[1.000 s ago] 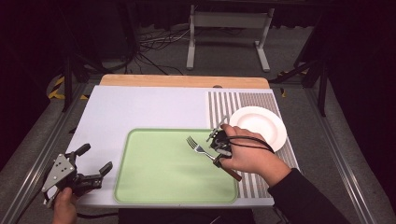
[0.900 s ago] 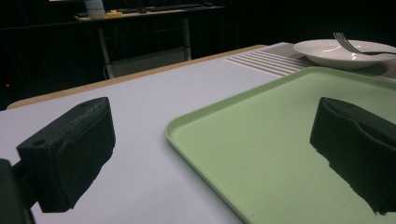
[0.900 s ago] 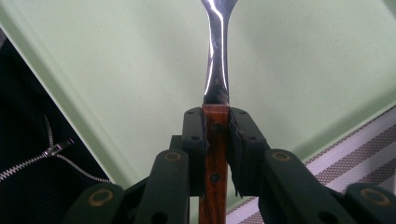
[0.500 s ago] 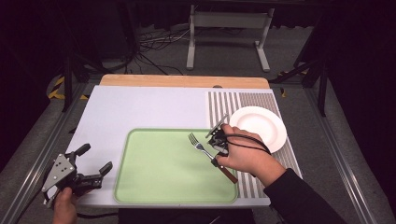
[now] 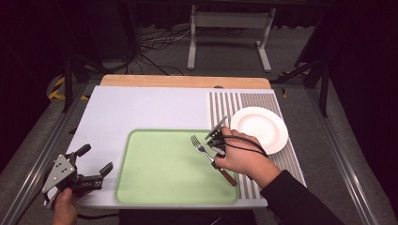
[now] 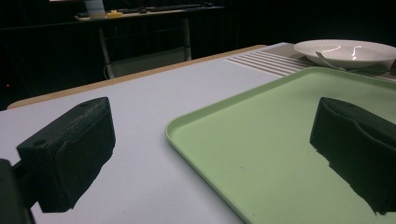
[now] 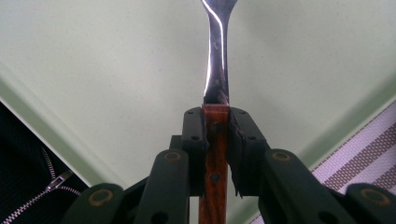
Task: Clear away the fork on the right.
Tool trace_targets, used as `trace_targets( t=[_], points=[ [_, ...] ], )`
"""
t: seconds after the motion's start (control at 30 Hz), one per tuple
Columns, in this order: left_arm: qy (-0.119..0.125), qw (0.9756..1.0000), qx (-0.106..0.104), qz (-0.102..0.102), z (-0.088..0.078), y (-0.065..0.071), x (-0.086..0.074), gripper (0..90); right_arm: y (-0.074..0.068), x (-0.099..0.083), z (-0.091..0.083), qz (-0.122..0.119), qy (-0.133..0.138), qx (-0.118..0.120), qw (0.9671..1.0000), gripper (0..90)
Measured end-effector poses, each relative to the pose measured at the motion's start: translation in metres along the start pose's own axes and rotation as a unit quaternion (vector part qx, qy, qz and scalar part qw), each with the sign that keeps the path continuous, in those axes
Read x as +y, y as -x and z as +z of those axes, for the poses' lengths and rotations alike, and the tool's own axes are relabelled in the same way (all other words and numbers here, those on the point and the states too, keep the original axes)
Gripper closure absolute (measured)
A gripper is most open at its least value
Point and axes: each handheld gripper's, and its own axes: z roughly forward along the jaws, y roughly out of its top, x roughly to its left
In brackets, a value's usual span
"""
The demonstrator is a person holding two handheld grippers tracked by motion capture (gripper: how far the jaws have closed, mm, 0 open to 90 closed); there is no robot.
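Note:
A fork (image 5: 202,150) with a wooden handle (image 7: 215,163) is held low over the right part of the green tray (image 5: 155,187). Its tines point to the far left. My right gripper (image 7: 215,126) is shut on the handle just below the metal neck, and the person's right hand (image 5: 241,159) covers most of it in the high view. My left gripper (image 5: 97,158) rests at the table's near left corner, left of the tray. Its jaws stand wide open with nothing between them, and in the left gripper view (image 6: 215,154) they frame the tray's corner (image 6: 280,140).
A white plate (image 5: 258,127) sits on the striped mat (image 5: 230,103) to the right of the tray, just beyond the right hand. A wooden strip (image 5: 183,81) runs along the table's far edge. A dark sleeve reaches in from the bottom right.
The right hand and the fork have barely shifted, a touch toward the far side. The left gripper has stayed where it was.

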Motion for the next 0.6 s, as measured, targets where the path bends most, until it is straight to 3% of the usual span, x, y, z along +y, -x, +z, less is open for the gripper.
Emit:
trace_targets(
  t=[0.6],
  points=[
    [0.001, 1.0000, 0.001, 0.000, 0.000, 0.000, 0.000, 0.7, 0.003, -0.002, 0.021, 0.026, -0.028, -0.002, 0.9993, 77.9]
  ],
)
